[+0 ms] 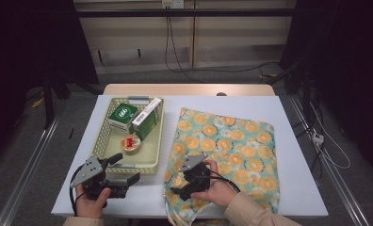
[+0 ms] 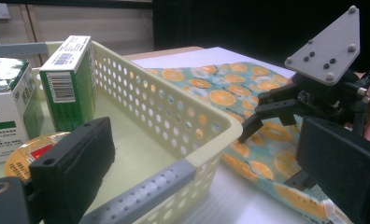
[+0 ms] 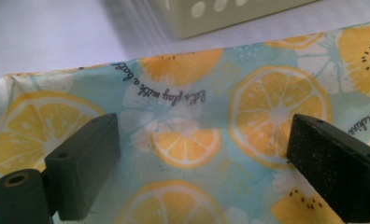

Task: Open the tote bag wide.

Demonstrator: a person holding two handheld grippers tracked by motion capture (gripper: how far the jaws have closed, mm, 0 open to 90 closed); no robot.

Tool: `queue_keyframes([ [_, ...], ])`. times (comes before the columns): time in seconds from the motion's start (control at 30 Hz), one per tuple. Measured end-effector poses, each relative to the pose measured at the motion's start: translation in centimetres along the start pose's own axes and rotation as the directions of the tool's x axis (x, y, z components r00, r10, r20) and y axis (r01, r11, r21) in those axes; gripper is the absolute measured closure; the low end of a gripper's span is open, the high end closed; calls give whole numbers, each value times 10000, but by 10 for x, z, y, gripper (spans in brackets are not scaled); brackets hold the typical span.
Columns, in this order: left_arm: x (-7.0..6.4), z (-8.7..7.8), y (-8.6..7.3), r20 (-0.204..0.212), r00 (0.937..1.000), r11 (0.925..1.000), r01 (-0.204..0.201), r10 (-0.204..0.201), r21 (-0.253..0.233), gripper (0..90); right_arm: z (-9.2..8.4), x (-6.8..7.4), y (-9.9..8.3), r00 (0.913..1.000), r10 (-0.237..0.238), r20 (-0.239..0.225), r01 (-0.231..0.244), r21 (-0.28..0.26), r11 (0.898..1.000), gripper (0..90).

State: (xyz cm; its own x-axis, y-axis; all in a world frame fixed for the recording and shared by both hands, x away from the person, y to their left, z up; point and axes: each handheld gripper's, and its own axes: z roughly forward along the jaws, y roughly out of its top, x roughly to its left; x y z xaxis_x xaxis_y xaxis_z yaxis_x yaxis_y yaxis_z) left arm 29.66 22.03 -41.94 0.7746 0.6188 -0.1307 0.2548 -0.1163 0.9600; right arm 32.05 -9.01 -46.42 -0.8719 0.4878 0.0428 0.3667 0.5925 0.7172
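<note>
The right hand-held gripper [image 1: 182, 184] hovers just above the near left corner of the pale blue fabric bag printed with orange citrus slices [image 1: 231, 150], its 2 jaws spread wide with nothing between them but the cloth below. The bag lies flat on the white surface [image 1: 288, 188], directly under and ahead of this gripper, its long axis running away from the person; the right hand is plainly the nearer one, so a grab at the bag's near edge looks like the next move. The left hand-held gripper [image 1: 130, 180] rests low at the near left, jaws apart and empty, pointing toward the cream perforated plastic basket [image 1: 142, 165] beside the bag. The basket holds 2 green-and-white cardboard boxes [image 1: 122, 117] [image 1: 147, 117] and 1 roll of yellowish tape [image 1: 130, 143].
</note>
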Motion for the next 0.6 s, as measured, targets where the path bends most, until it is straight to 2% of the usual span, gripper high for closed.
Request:
queue_keyframes([
  [0.03,0,0,0,0,10000,10000,0,0,0,42,0,0,0,10000,0,0,0,0,10000,101],
  [0.07,0,0,0,9,10000,10000,4,-4,6,42,0,-1,0,9999,14,118,-14,-21,10000,153],
  [0.13,1,1,-1,12,10000,10000,59,-59,47,42,-1,-1,-1,9999,66,120,-64,-124,9999,200],
  [0.27,-1,1,0,35,10000,9999,-85,85,65,42,-2,1,-2,9998,-12,193,17,-268,9996,326],
  [0.3,-2,1,1,47,10000,10000,-79,79,55,42,-2,1,-2,9998,-12,193,17,-268,9996,326],
  [0.37,-3,1,0,34,10000,9999,-79,79,62,42,-3,3,-2,9999,-141,88,143,-263,9996,414],
  [0.6,-3,2,0,45,9999,9999,-135,134,100,42,-3,4,0,9996,-266,-71,264,-235,9994,534],
])
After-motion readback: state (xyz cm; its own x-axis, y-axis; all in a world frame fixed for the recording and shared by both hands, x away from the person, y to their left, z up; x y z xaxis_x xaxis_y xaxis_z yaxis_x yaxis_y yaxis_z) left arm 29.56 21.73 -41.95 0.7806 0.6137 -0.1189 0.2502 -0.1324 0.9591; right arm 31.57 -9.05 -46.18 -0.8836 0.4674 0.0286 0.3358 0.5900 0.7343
